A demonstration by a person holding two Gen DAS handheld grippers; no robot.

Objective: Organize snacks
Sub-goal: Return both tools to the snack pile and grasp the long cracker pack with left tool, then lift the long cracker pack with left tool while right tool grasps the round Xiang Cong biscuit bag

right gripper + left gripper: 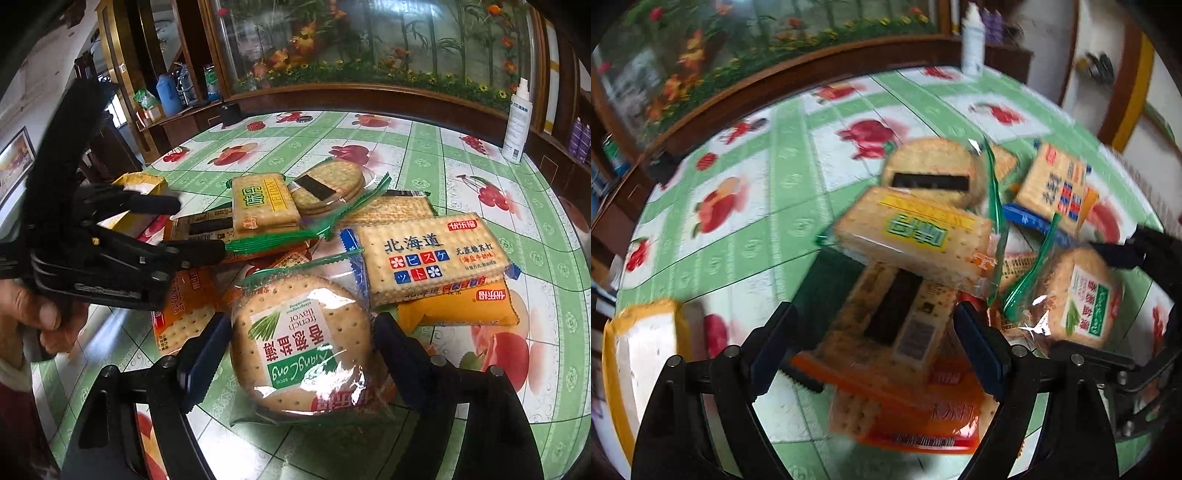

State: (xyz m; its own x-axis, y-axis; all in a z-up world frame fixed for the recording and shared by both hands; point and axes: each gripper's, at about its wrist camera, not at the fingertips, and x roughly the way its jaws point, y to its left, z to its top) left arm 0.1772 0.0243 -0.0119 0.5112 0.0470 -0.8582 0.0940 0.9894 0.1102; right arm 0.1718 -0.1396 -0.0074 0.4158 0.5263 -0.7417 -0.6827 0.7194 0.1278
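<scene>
A pile of cracker packets lies on the fruit-print tablecloth (424, 147). My right gripper (299, 354) is open, its fingers on either side of a round French-flavour cracker pack (299, 347); that pack also shows in the left wrist view (1078, 295). My left gripper (875, 332) is open around a seaweed cracker pack (886, 321), under a square yellow-green pack (916, 236). In the right wrist view the left gripper (199, 229) sits at the pile's left side. A blue-lettered soda cracker pack (432, 258) lies right of the pile.
A white spray bottle (517, 122) stands at the table's far right edge. A yellow box (646, 347) sits left of the pile. An orange packet (923, 417) lies under my left gripper. A glass cabinet with flowers (369, 48) backs the table.
</scene>
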